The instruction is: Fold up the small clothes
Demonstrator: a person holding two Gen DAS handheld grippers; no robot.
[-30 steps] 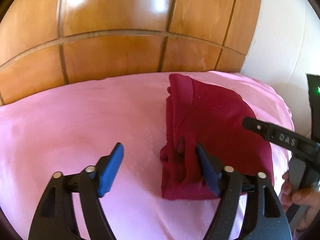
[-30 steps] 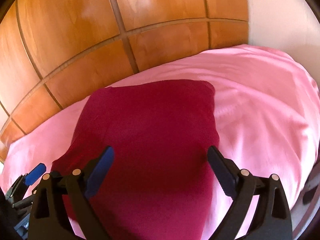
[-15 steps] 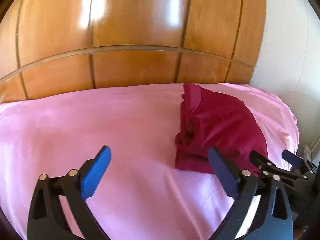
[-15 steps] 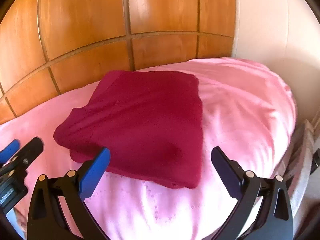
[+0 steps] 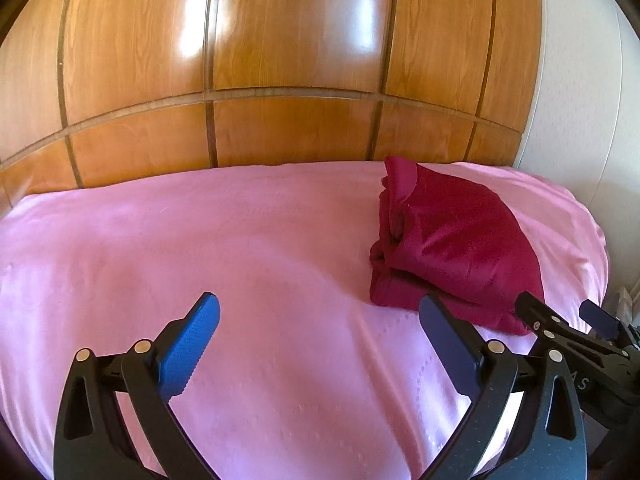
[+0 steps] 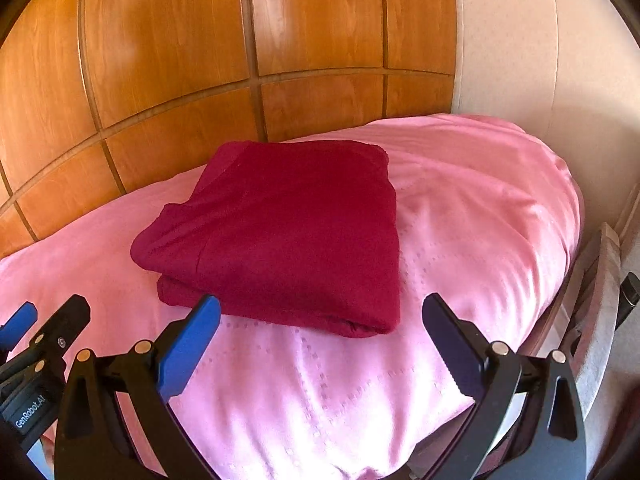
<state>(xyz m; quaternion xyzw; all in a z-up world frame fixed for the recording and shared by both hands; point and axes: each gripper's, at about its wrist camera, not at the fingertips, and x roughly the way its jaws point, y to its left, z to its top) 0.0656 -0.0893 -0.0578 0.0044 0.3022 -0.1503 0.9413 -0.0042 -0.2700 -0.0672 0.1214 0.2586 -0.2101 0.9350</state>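
My two tongs hang over the pink quilted bed cover (image 6: 460,240), both spread wide with nothing between them: left tongs (image 5: 320,344), right tongs (image 6: 320,344). The dark red folded knit garment (image 6: 288,232) lies near the bed's head edge, toward its right corner, just in front of the glossy wooden panelled headboard (image 5: 280,60). It looks soft, light and limp, so I judge it would sag and unfold if lifted by one corner; the thick folded edge nearest me seems the surest place to pinch, all layers together. From the left the loose ends bunch up, and I cannot count the layers. The bed's near edge is cut off below the tongs.
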